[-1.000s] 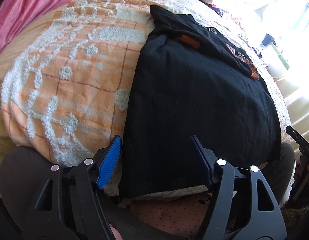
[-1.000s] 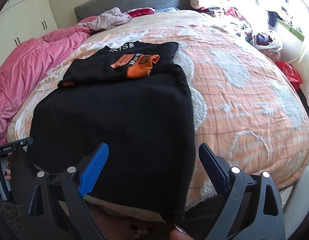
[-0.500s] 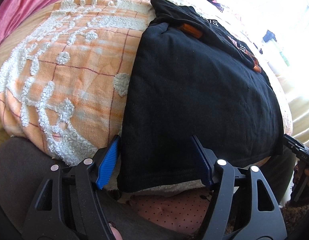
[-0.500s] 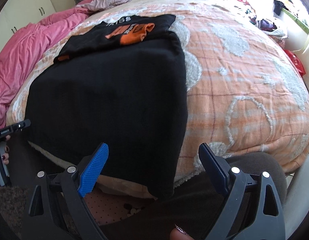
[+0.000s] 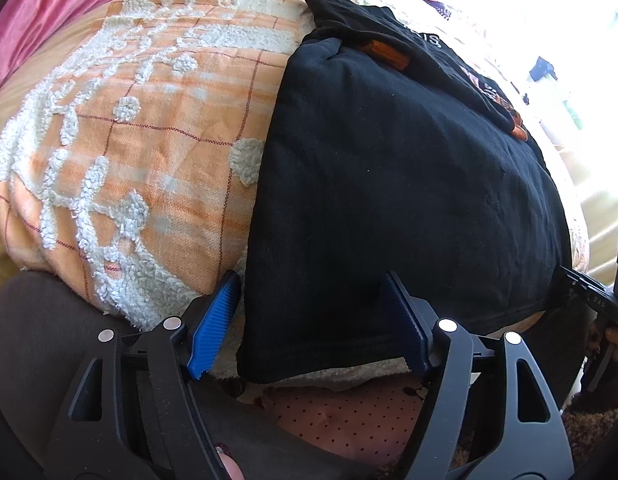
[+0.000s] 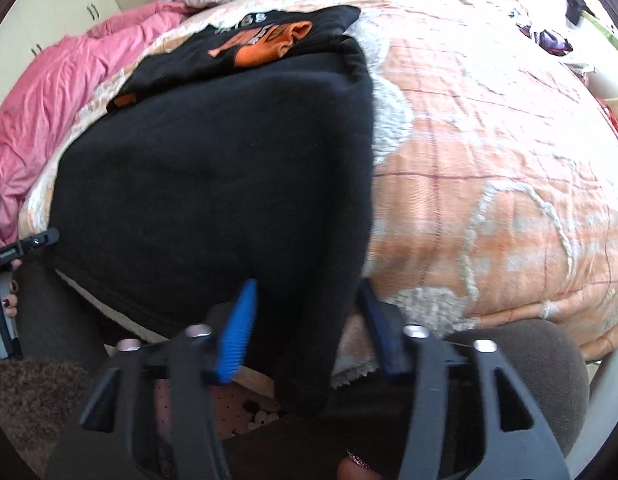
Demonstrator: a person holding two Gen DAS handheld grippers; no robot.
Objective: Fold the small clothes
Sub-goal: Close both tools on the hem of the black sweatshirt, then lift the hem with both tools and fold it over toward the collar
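Both hand-held grippers pitch steeply down at the near edge of the bed [image 5: 157,168].

Left hand-held gripper [image 5: 313,320]: jaws wide and opening. The near-left corner of the black garment [image 5: 389,200] lies between the blue pads [image 5: 215,320], and there is a visible gap at the left pad. Not gripping. A fingertip with a dark nail shows at 6 o'clock under the gripper body.

Right hand-held gripper [image 6: 305,320]: jaws closing, frame motion-blurred. The garment's near-right corner, hanging over the bed edge, sits between the pads. Left blue pad [image 6: 237,332] is at the cloth. Right pad is just beside the fold, and I can't tell whether it presses yet.

Black garment: spread flat on the orange checked blanket [image 6: 489,160], near hem draped over the bed edge. At its far end, 12 o'clock, a second black top with orange print [image 6: 265,40] lies touching or overlapping it.

View differences:
- Left wrist only: the right hand-held gripper's tip enters at 3 o'clock at the garment's right corner, fingers [image 5: 617,340] behind it. Bright window glare at 2 o'clock.
- Right wrist only: the left hand-held gripper enters at 9 o'clock, the hand [image 6: 7,296] on its grip with dark nails. Pink duvet [image 6: 61,88] at 10 o'clock, white wardrobe doors at 11, a crumpled pale garment at 12, piled clothes at 1–2. The orange print reads clearly here; in the left view it is foreshortened.
- Both: dotted pink fabric and dark trousers below the bed edge at 6 o'clock.
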